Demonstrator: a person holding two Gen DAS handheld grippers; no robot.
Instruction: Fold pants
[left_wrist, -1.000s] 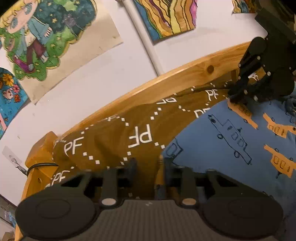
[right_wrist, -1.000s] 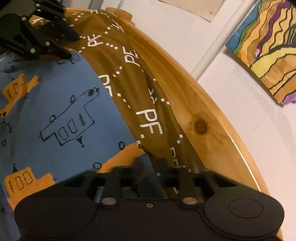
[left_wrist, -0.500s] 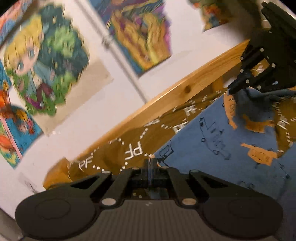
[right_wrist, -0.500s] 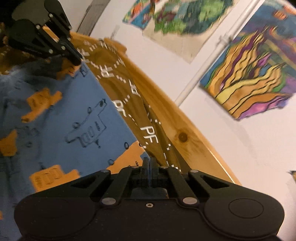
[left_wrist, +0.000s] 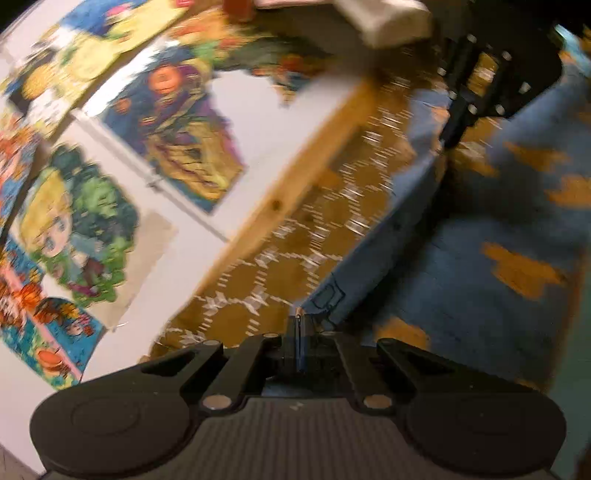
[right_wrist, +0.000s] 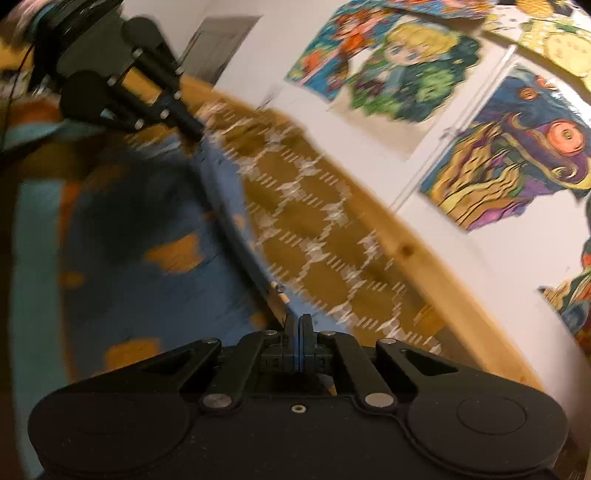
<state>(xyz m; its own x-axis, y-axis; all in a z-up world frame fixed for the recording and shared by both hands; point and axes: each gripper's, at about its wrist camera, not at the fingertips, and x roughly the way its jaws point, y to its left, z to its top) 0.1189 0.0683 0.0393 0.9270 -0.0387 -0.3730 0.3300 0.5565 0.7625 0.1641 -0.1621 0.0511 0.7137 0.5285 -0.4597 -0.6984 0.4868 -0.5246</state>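
Observation:
The blue pants (left_wrist: 461, 280) with orange and outline truck prints hang lifted over the brown patterned bedspread (left_wrist: 295, 254). My left gripper (left_wrist: 297, 321) is shut on one corner of the pants' edge. My right gripper (right_wrist: 298, 321) is shut on the other corner; the pants (right_wrist: 147, 280) stretch away to its left. Each gripper shows in the other's view: the right one (left_wrist: 448, 142) at upper right, the left one (right_wrist: 195, 133) at upper left. Both views are motion-blurred.
A wooden bed rail (left_wrist: 295, 177) runs along the far edge of the bedspread, also in the right wrist view (right_wrist: 436, 266). Behind it is a white wall with several colourful drawings (left_wrist: 74, 229).
Both grippers closed on the pants' edge, then lifted it up and away from the bed. More of the wall and bedspread now shows.

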